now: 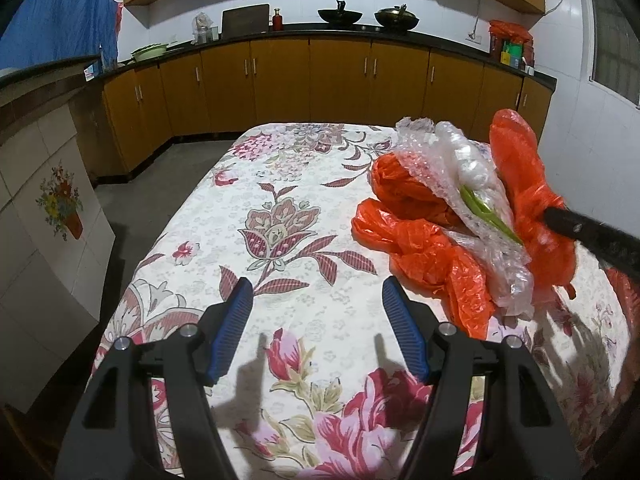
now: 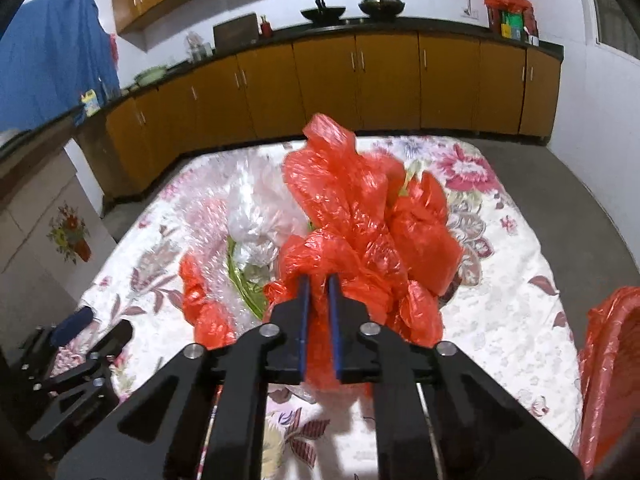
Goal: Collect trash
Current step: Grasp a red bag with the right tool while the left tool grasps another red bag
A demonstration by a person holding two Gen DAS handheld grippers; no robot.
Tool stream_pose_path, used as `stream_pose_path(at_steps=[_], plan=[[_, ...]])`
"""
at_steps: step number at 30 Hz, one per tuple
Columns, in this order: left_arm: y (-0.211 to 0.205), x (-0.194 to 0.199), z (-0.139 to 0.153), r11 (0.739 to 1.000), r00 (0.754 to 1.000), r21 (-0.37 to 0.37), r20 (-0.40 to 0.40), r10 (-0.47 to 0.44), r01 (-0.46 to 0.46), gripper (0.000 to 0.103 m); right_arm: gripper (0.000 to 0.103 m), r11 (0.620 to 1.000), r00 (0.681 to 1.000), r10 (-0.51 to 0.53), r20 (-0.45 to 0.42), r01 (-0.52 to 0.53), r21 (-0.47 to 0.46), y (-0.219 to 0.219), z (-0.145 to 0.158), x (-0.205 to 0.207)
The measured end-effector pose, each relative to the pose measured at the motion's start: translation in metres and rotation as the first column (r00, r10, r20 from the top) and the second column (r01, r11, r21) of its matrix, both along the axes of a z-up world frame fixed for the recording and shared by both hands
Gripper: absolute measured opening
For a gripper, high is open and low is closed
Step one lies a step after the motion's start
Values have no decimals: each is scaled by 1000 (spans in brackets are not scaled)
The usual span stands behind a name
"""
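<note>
A heap of trash lies on the flowered tablecloth (image 1: 280,184): crumpled orange plastic bags (image 1: 432,256) (image 2: 352,208), clear bubble wrap (image 1: 440,168) (image 2: 204,216) and a green strip (image 1: 488,216) (image 2: 240,284). My right gripper (image 2: 319,280) is shut on a fold of the orange plastic, which is pinched between its blue pads. In the left wrist view the right gripper (image 1: 556,216) comes in from the right edge, buried in orange plastic. My left gripper (image 1: 316,292) hovers open over bare cloth, left of the heap, with nothing between its fingers.
An orange-lined bin (image 2: 612,368) shows at the right edge of the right wrist view. Brown kitchen cabinets (image 1: 336,76) with woks on the counter run along the back. A tiled wall (image 1: 48,208) with a flower sticker stands to the left. Grey floor surrounds the table.
</note>
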State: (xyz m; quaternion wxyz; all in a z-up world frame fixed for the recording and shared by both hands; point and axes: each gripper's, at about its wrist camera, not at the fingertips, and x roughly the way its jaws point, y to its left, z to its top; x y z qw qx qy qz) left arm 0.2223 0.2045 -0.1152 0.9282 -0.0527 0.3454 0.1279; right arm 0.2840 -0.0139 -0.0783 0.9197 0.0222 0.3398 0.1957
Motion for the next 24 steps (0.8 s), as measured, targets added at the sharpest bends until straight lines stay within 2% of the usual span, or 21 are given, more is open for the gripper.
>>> stream_pose_path(at_steps=[7, 12, 19, 24], plan=[[-9, 0, 5, 1000, 1000, -15, 14, -21, 21, 66, 6, 996, 996, 1, 86, -9, 92, -28, 37, -27], [-18, 0, 13, 999, 998, -18, 34, -44, 45, 66, 5, 991, 990, -50, 134, 32, 128, -63, 56, -44], [-45, 7, 24, 994, 993, -32, 57, -101, 103, 66, 6, 986, 976, -133, 174, 113, 118, -99, 61, -57], [-84, 22, 36, 982, 981, -49, 79, -178, 182, 65, 6, 978, 963, -198, 185, 181, 104, -128, 58, -64]])
